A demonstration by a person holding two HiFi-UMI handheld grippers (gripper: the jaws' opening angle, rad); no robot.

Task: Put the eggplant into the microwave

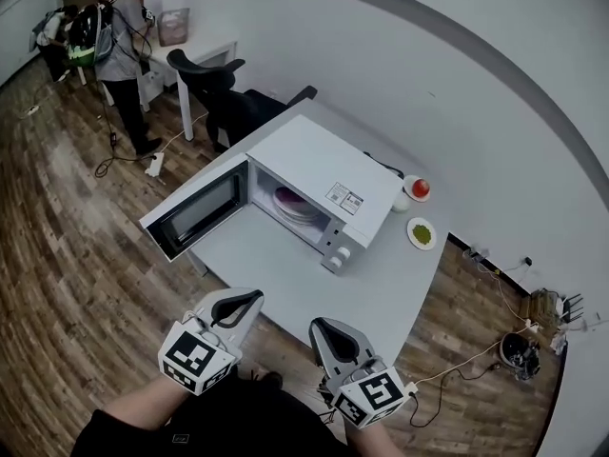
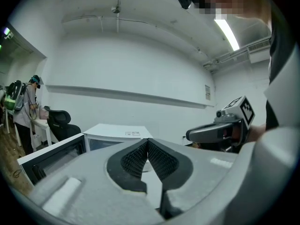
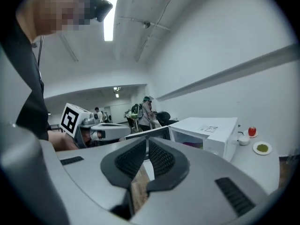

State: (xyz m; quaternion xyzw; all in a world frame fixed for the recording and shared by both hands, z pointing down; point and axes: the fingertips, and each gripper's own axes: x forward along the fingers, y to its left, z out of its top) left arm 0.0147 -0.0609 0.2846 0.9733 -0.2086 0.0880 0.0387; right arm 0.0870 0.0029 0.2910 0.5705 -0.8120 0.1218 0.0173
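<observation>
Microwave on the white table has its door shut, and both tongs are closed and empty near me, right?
No. The door of the microwave is swung open, as the head view shows. It does stand on the white table, and the left tongs and right tongs are closed and empty near you.

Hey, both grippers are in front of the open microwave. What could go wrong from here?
1. The door stands wide open on the left gripper's side, so a reach toward the microwave might knock it.
2. I see no clear eggplant. Something purple lies inside, too blurred to name, so the target could be mistaken.
3. The left and right gripper are shut and empty, and must open before any grasp.
</observation>
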